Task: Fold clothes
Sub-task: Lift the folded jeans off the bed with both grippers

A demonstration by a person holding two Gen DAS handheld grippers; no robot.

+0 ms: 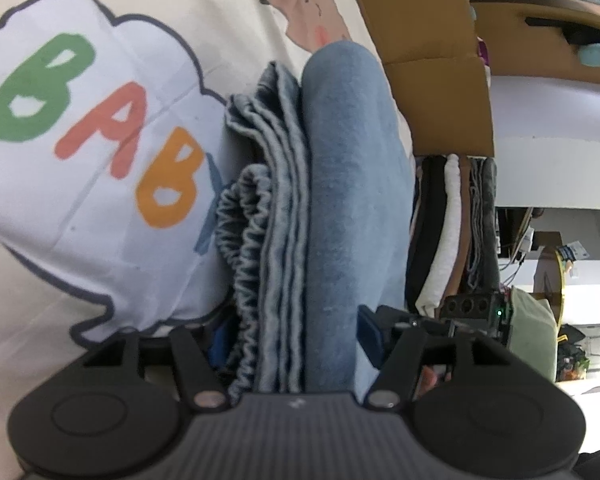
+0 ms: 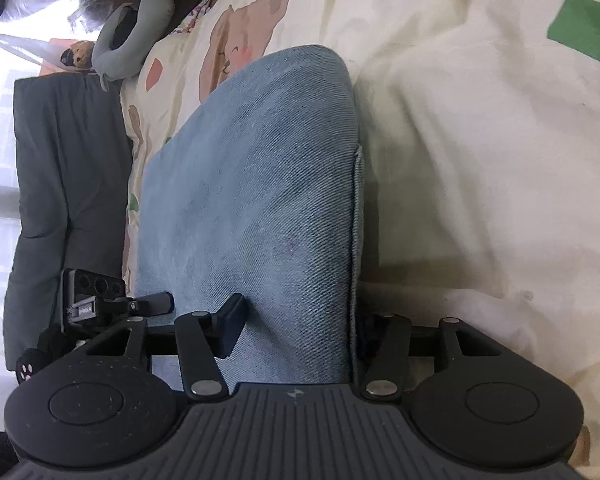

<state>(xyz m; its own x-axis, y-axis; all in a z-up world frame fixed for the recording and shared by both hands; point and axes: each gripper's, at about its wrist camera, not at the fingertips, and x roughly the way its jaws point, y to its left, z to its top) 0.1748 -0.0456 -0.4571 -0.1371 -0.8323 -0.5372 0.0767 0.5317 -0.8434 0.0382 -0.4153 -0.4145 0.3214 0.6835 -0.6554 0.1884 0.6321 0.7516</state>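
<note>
Two claws straddle one folded denim garment (image 1: 332, 200) lying on the bed sheet (image 2: 480, 140). Nearest, the left claw (image 1: 296, 344) stands spread around the stacked layers, and the right claw (image 2: 296, 320) likewise stands spread, its pads seemingly not pressing the cloth. Judging by the neat bundle, folding looks done; stowing remains. Farther off, a pile of folded clothes (image 1: 456, 232) sits under a cardboard box (image 1: 432, 40).

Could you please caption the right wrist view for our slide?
Right gripper straddles folded jeans on a cartoon-print sheet.
</note>
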